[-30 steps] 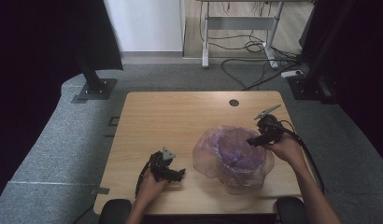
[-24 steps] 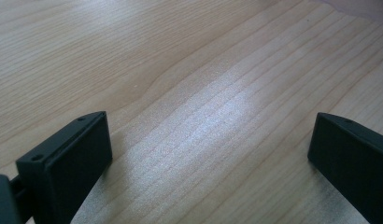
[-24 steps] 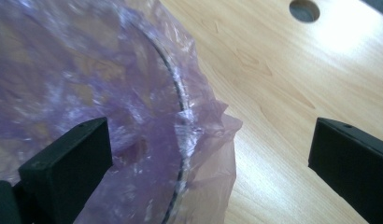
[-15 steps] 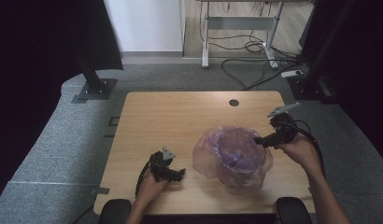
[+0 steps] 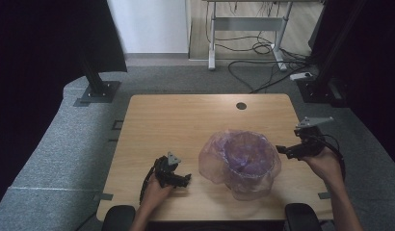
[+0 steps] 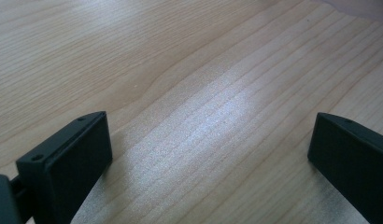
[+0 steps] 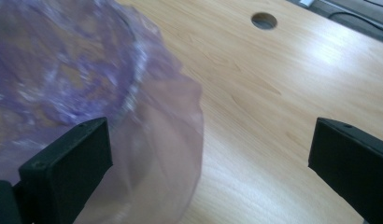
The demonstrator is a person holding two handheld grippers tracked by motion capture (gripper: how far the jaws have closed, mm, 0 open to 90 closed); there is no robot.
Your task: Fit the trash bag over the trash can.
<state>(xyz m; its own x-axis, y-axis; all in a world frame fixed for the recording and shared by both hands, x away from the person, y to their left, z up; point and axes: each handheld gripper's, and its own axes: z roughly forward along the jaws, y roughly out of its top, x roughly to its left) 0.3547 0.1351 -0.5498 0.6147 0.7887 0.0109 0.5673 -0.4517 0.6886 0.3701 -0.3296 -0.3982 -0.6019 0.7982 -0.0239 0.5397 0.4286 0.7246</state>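
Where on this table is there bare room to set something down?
The far half of the table, from the purple bag up to the cable hole, is bare, as is the left edge beyond the left gripper. The near right is crowded: bag, with the right gripper beside it, jaws open.

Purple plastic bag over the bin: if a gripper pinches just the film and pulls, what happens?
The purple plastic bag looks thin and crinkled, so it would probably stretch and bunch rather than lift stiffly. It drapes loosely over the bin's rim and billows out sideways, so a tug likely slides it off. The film seems translucent and light; a hard pinch might tear it.
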